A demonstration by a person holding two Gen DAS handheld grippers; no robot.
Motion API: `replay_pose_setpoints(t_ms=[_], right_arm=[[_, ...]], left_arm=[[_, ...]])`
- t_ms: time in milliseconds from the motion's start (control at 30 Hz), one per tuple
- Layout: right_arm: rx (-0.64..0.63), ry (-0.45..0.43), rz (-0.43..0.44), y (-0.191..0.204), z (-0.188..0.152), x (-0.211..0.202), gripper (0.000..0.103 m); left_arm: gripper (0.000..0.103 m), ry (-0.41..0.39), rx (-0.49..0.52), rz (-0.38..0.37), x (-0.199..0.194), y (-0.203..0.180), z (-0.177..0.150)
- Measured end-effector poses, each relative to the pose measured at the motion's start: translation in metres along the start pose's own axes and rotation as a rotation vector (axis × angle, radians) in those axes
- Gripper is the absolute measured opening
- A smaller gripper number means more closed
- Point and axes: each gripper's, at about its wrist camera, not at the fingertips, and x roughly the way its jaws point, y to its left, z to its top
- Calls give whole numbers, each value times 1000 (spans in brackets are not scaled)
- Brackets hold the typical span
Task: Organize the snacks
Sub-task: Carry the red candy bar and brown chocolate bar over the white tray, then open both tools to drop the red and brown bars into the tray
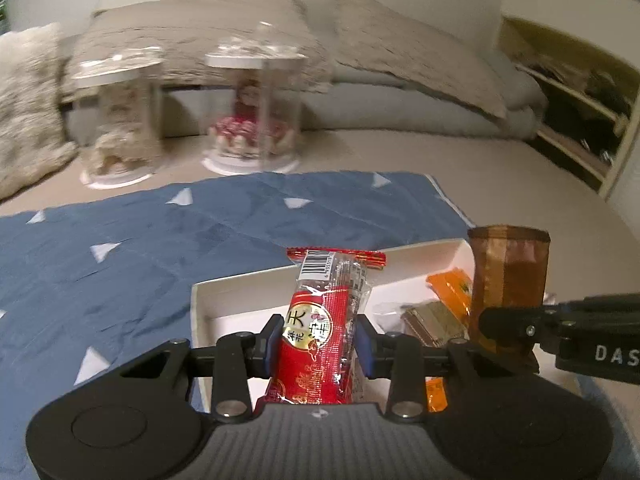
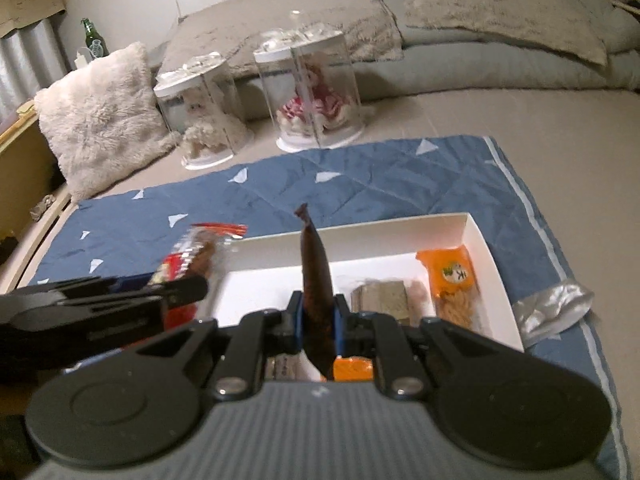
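Blue-padded left gripper [image 1: 319, 340] clamped mid-body on red snack packet [image 1: 324, 320], lifted over white tray [image 1: 240, 292]; right gripper [image 2: 319, 322] pinching brown wrapper [image 2: 316, 280] edge-on above same tray. Probably light, crinkly, slippery film, best held across the filled middle. Beneath, blue quilted mat [image 2: 400, 184] on beige bed, clear jars [image 2: 308, 92] and cushions [image 2: 100, 116] behind

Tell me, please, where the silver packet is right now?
In the right wrist view, the silver packet lies on the blue cloth, just outside the white box's right wall.
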Motion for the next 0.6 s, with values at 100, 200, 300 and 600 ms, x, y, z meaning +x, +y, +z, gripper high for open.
replay_pose_setpoints(t_ms=[100, 200, 300, 600], right_arm=[[3, 23, 7, -2, -1, 6, 17], [16, 47, 9, -3, 1, 18, 17], [40, 65, 14, -4, 3, 29, 17], [50, 100, -9, 6, 7, 58, 17]], left_arm=[[40, 17, 36, 3, 17, -2, 0], [40, 27, 68, 17, 29, 0, -1], [43, 30, 89, 42, 37, 5, -2], [65, 41, 50, 81, 39, 27, -2]])
